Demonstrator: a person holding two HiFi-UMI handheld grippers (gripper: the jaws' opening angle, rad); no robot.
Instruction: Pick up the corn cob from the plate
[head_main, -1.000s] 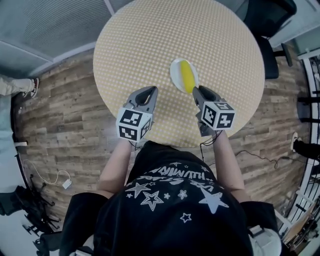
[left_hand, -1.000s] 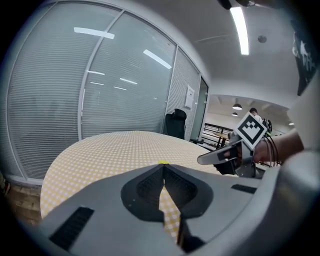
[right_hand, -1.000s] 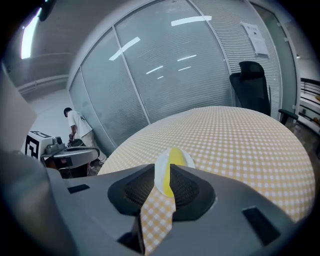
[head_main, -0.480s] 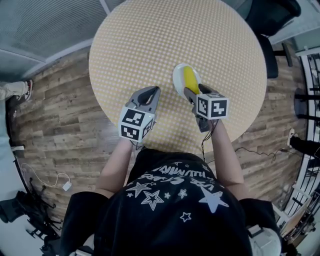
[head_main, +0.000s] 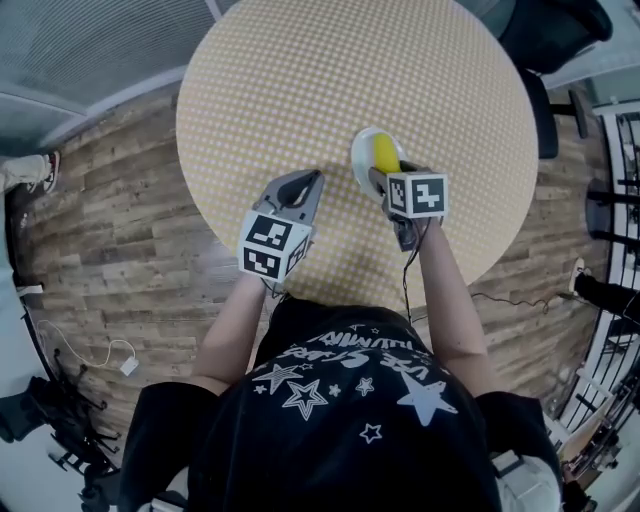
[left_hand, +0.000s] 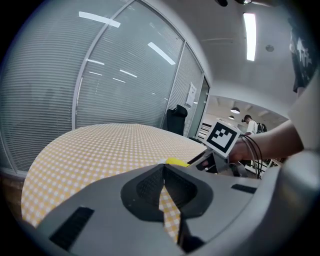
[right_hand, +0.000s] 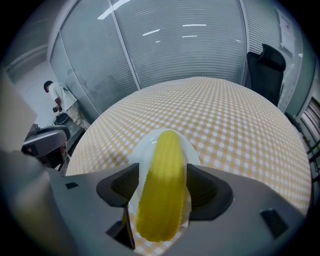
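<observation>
- Jaws, right gripper (head_main: 380, 178): opening and at a wide spread. The corn cob (right_hand: 162, 195) stands between them, and the pads lie just beside its flanks without visibly pressing on it. Nothing is gripped yet.
- Jaws, left gripper (left_hand: 163, 172): closed tip to tip and empty. Only a thin wedge of checked cloth shows behind the tips.
- Corn cob: yellow, lying lengthwise on the plate (right_hand: 140, 155) and running along the same line as the right jaws. Its near end sits deep between the jaws, and its far end projects past their tips. It is roughly centred between the pads, with a sliver of white plate showing on the left-pad side.
- Plate: small and white, directly beneath the right jaws, resting on the round worktop (head_main: 330, 90) with its yellow checked cloth.
- Reason for the right gripper's pose, as a judgement: it tilts steeply down and straddles the cob across its width, so closing the jaws would pinch the two long flanks. That is the narrowest and steadiest hold on a rounded, tapering object.
- Reason for the left gripper's pose, as a judgement: it is held low over the bare worktop, well apart from the plate and to the left of the right jaws. It appears idle and parked there to keep the approach unobstructed.
- Task status, as a judgement: the jaws are in place around the cob, and the closing and lifting are still to come.
</observation>
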